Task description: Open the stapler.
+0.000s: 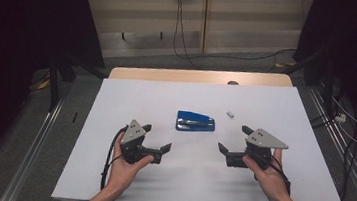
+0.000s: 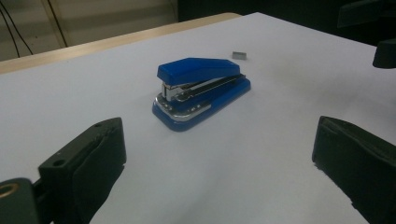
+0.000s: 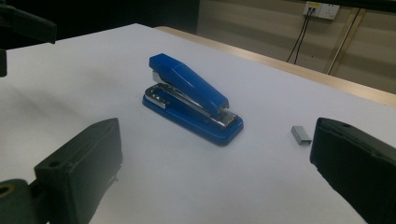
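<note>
Overhead, one blue stapler is seen lying near the middle of the white table, and one small grey strip of staples lies just beyond and to the right of it, apart from it. Two grippers are counted: the left gripper is held in the person's left hand and the right gripper in the right hand. Both are kept near the stapler on either side of it, touching nothing, with their fingers spread and released.

From the left gripper view, two black fingers are seen wide apart with bare table between them. The stapler is set ahead of them, well clear. Its top arm is glossy blue and tapered, its base is blue with a rounded end, and bright metal is shown between the two. The staple strip is seen behind it.

From the right gripper view, two fingers are again parted with nothing gripped. The stapler is seen slantwise, its blue arm raised at one end over a shiny metal channel. The single staple strip lies on the table to the right of the stapler, near the right-hand finger.
</note>
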Action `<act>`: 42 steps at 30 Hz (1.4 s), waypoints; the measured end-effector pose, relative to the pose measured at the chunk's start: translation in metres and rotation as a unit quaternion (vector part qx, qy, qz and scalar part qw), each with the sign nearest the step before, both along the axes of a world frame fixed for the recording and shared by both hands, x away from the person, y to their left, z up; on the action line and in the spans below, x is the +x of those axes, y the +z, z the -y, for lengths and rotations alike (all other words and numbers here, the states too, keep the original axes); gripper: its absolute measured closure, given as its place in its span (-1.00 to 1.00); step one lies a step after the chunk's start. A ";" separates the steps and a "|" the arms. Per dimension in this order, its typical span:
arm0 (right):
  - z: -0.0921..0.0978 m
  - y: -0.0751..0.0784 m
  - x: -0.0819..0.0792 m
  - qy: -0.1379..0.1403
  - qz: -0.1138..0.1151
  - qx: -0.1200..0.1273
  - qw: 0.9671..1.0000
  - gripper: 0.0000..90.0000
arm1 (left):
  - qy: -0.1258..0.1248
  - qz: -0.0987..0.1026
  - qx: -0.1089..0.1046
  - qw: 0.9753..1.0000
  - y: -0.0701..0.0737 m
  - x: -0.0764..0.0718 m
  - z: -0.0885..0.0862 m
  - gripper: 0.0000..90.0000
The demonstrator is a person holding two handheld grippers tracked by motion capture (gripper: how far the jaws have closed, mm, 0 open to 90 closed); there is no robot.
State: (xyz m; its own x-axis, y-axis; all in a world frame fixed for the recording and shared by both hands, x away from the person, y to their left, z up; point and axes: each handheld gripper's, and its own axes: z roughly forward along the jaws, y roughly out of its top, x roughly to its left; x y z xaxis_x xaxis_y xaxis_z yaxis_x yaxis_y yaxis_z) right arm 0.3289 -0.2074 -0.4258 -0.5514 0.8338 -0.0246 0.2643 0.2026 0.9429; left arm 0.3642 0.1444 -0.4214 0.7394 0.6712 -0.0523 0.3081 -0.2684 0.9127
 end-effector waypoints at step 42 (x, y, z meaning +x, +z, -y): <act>-0.045 -0.009 0.069 0.005 -0.002 0.015 1.000 -0.64 | 0.025 0.006 0.002 1.000 -0.003 0.085 0.023 -0.88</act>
